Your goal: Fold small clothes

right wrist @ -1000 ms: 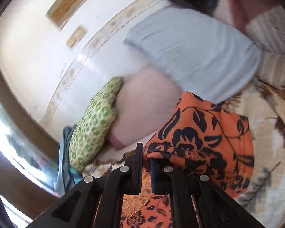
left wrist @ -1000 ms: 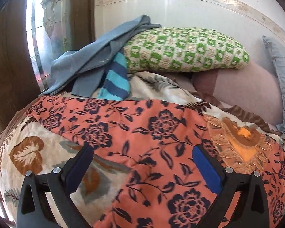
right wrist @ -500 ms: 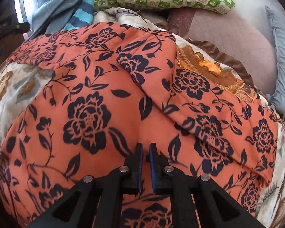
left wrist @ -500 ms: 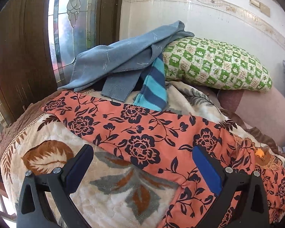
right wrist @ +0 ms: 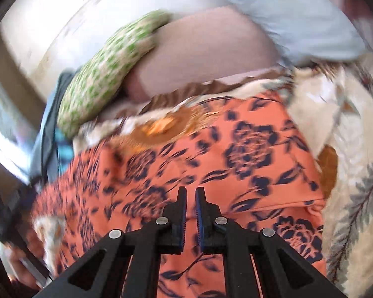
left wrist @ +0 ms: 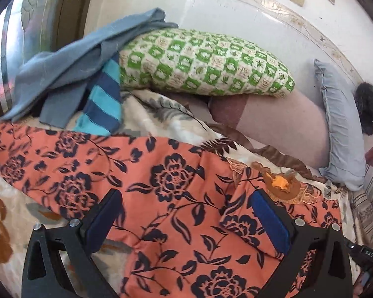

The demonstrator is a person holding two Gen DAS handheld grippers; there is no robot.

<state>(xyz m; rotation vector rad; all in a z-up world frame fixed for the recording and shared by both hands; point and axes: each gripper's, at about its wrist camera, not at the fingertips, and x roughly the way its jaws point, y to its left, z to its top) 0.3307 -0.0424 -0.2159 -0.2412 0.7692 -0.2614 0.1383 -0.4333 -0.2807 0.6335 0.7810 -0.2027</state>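
Note:
An orange garment with a dark floral print (left wrist: 176, 181) lies spread on the bed, one side folded over itself. It also fills the lower part of the blurred right wrist view (right wrist: 211, 164). My left gripper (left wrist: 184, 213) is open and empty, just above the garment's near part. My right gripper (right wrist: 191, 198) has its jaws nearly closed with a thin gap; no cloth shows between them.
A floral blanket (left wrist: 156, 114) covers the bed. A green checked pillow (left wrist: 201, 62), a pink pillow (left wrist: 286, 124) and a pale blue pillow (left wrist: 340, 124) lie along the white wall. A grey-blue garment (left wrist: 69, 67) and a striped blue one (left wrist: 104, 104) lie at the back left.
The right gripper, which held a garment edge a second ago, has laid it down and pulled back. The left gripper has swung right over the garment, still open.

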